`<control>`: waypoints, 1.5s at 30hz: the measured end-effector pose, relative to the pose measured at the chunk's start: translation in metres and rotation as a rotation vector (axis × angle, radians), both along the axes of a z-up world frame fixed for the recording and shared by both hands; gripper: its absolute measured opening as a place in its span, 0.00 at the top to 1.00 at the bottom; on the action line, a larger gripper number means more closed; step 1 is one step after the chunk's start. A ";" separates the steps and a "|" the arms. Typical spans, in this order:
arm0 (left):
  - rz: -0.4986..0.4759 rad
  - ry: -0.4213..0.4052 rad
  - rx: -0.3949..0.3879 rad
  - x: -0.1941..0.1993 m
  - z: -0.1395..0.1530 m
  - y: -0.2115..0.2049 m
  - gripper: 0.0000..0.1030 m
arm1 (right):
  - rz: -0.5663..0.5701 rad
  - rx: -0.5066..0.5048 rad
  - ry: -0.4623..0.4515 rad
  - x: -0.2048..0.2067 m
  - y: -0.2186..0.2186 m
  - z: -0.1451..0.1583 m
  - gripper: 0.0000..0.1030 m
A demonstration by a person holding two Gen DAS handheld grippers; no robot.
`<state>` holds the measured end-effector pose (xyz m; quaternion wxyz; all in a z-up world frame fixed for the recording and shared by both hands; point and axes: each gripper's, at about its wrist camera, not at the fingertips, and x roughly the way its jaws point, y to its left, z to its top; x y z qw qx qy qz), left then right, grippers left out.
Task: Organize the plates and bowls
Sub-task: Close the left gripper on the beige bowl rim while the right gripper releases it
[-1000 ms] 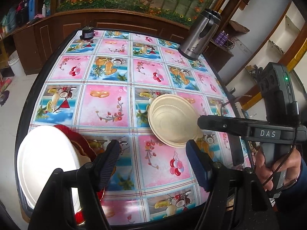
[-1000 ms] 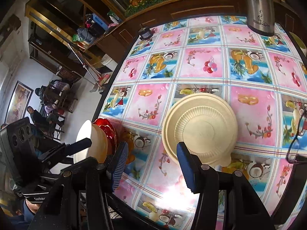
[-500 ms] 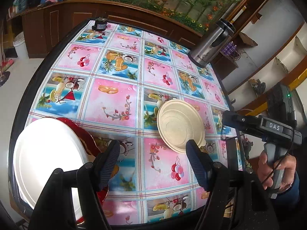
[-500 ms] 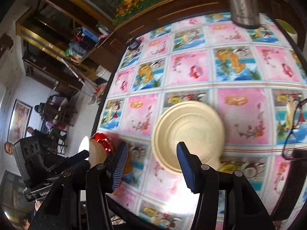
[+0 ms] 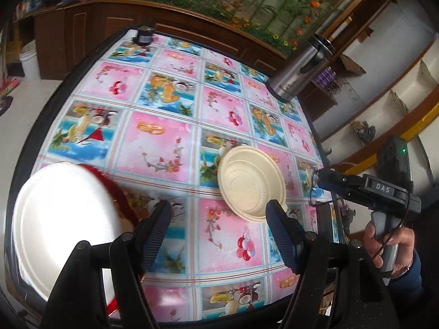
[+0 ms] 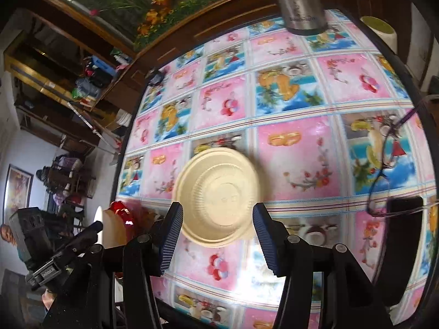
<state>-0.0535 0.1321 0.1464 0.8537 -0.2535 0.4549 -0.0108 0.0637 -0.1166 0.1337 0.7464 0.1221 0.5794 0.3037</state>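
A cream bowl [image 5: 251, 182] [image 6: 219, 197] rests on the patterned tablecloth near the table's middle. At the near left corner a white plate [image 5: 63, 219] [image 6: 109, 230] lies on top of a red plate [image 5: 109, 189] [image 6: 120, 211]. My left gripper [image 5: 219, 219] hovers open and empty over the cloth, between the plates and the bowl. My right gripper [image 6: 218, 233] is open too, with the bowl lying just beyond its fingertips. In the left wrist view the right gripper [image 5: 321, 179] stands clear of the bowl's right side, held by a hand [image 5: 389, 246].
A steel kettle [image 5: 299, 74] [image 6: 299, 0] stands at the far right of the table. A pair of glasses [image 6: 389, 170] lies near the right edge. A small black object [image 5: 144, 35] sits at the far left corner. A cup [image 6: 381, 30] is beside the kettle.
The right gripper has drawn back from the bowl's rim toward the table's right edge. Both views have rolled somewhat. The bowl and the plates stay on the table.
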 end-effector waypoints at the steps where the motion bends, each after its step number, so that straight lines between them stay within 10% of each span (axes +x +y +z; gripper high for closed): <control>1: 0.017 -0.005 -0.001 -0.004 0.002 0.005 0.32 | 0.020 0.007 -0.001 -0.001 0.007 0.002 0.44; 15: 0.099 -0.025 -0.019 -0.021 0.008 0.032 0.32 | 0.162 0.011 -0.111 -0.001 0.068 0.038 0.36; 45: -0.067 0.139 0.069 0.117 -0.056 -0.046 0.32 | -0.171 -0.039 0.008 0.022 -0.074 -0.023 0.34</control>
